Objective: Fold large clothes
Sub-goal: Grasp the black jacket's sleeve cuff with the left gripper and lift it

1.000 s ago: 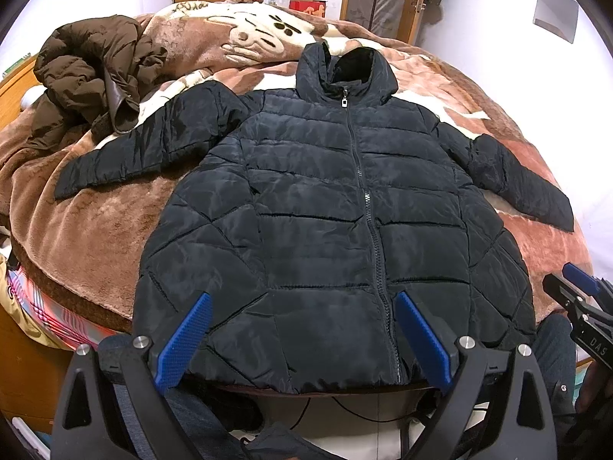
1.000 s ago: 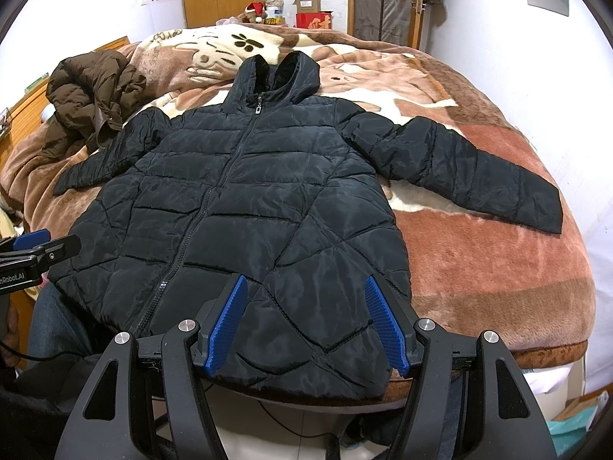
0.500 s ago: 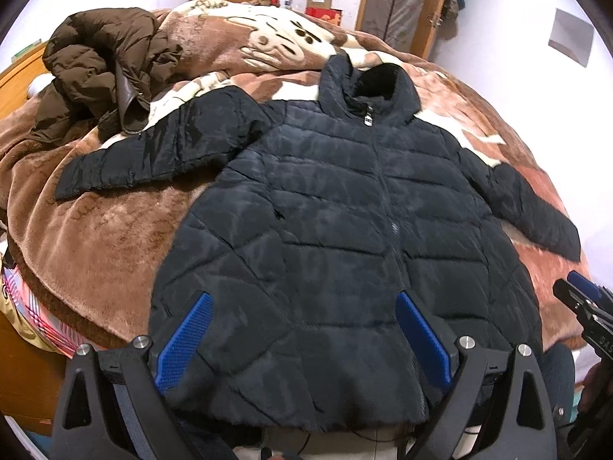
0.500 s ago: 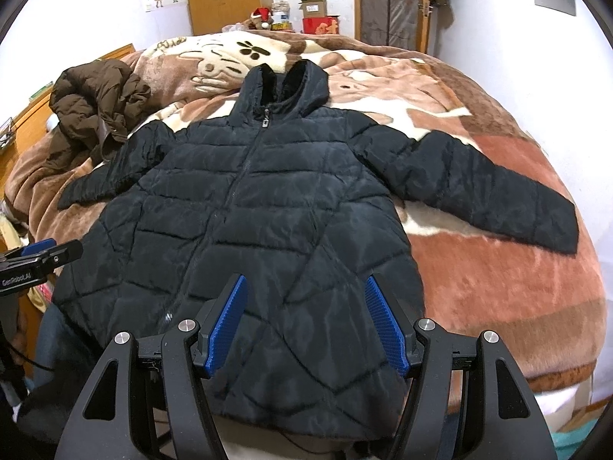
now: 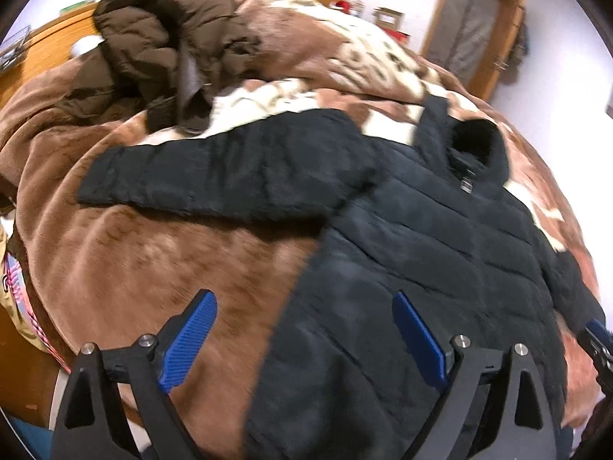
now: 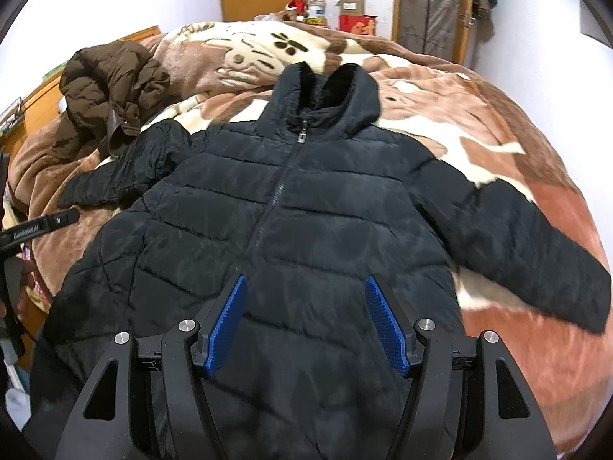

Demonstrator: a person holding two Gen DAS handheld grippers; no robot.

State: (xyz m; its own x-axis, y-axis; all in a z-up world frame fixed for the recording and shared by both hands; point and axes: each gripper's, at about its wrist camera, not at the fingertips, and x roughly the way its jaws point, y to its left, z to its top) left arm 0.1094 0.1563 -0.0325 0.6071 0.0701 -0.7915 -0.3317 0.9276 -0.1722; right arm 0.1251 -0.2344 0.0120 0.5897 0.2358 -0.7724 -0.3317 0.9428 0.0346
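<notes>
A black quilted hooded jacket (image 6: 306, 211) lies flat, zipped, front up on the bed, both sleeves spread out. In the left wrist view the jacket (image 5: 421, 253) fills the right half and its left sleeve (image 5: 214, 176) stretches leftward. My left gripper (image 5: 302, 310) is open and empty, above the jacket's left side edge and the blanket. My right gripper (image 6: 304, 295) is open and empty, above the jacket's lower front. The left gripper's tip shows at the left edge of the right wrist view (image 6: 42, 226).
A crumpled brown puffer jacket (image 6: 111, 88) lies at the bed's back left, also in the left wrist view (image 5: 161, 46). A brown and cream plush blanket (image 6: 517, 345) covers the bed. A wooden bed frame (image 5: 49, 42) is at left; boxes (image 6: 352, 11) and doors stand behind.
Both grippers moved forward over the bed. The left gripper swung left toward the jacket's left sleeve. The right gripper advanced over the lower front. Both stay open.
</notes>
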